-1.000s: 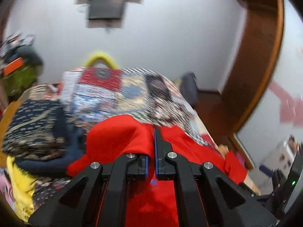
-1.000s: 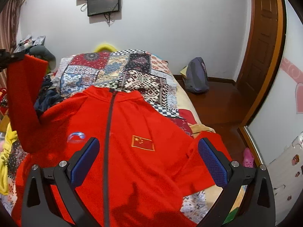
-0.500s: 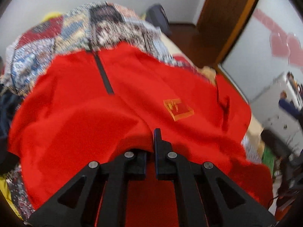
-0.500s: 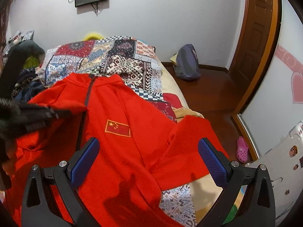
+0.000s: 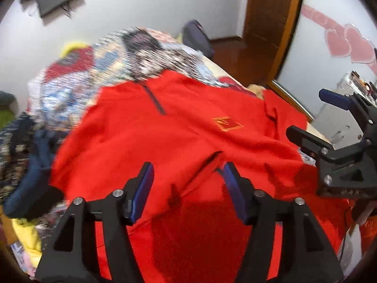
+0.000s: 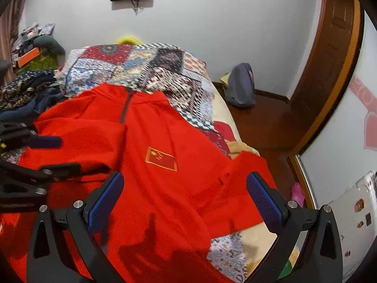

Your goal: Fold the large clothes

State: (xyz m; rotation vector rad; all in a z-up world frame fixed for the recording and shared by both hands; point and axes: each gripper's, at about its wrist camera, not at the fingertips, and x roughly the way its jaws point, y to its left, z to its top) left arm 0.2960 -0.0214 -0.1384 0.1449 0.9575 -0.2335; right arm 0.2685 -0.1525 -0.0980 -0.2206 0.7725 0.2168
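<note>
A red zip jacket (image 5: 179,127) (image 6: 165,184) with a small flag patch (image 6: 161,158) lies front-up on the patchwork bed. Its left sleeve is folded across the chest. My left gripper (image 5: 187,184) hovers just above that folded sleeve; its jaws are opening and nothing is between them. My right gripper (image 6: 186,200) stands wide open over the jacket's lower right part, with nothing between its blue pads. The right gripper also shows at the right edge of the left wrist view (image 5: 334,127), and the left gripper at the left edge of the right wrist view (image 6: 44,153).
A patchwork quilt (image 6: 146,70) covers the bed behind the jacket. Dark and patterned clothes (image 6: 28,92) are piled at the left. A grey backpack (image 6: 242,87) sits on the wooden floor by the wall. A wooden door (image 6: 329,54) is at the right.
The left gripper carried the red sleeve down and across the jacket's chest, then let go of it and opened. The right gripper stayed open and barely moved.
</note>
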